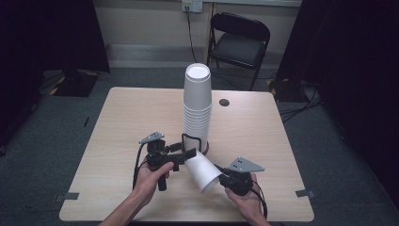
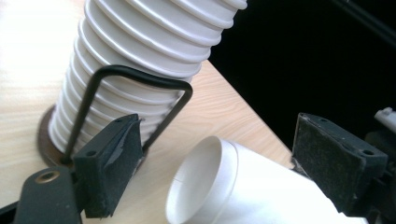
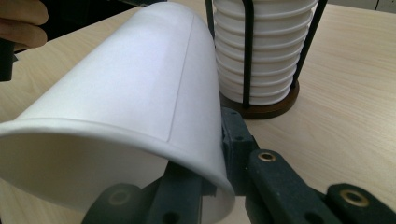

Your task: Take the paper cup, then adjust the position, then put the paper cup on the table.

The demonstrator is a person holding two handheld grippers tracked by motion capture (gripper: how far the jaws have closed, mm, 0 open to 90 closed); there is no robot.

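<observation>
My right claw (image 1: 217, 176) clamps the paper cup's (image 1: 203, 172) rim at five o'clock; my left claw (image 1: 192, 153) grips its base at eleven o'clock.

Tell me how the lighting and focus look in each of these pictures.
High view: table evenly lit, room edges almost black, picture slightly soft. Left gripper view: glare washes out the tabletop at upper left, background black, loose cup softly blurred. Right gripper view: even light, cup surface bright but not blown out, stack fairly sharp.
</observation>
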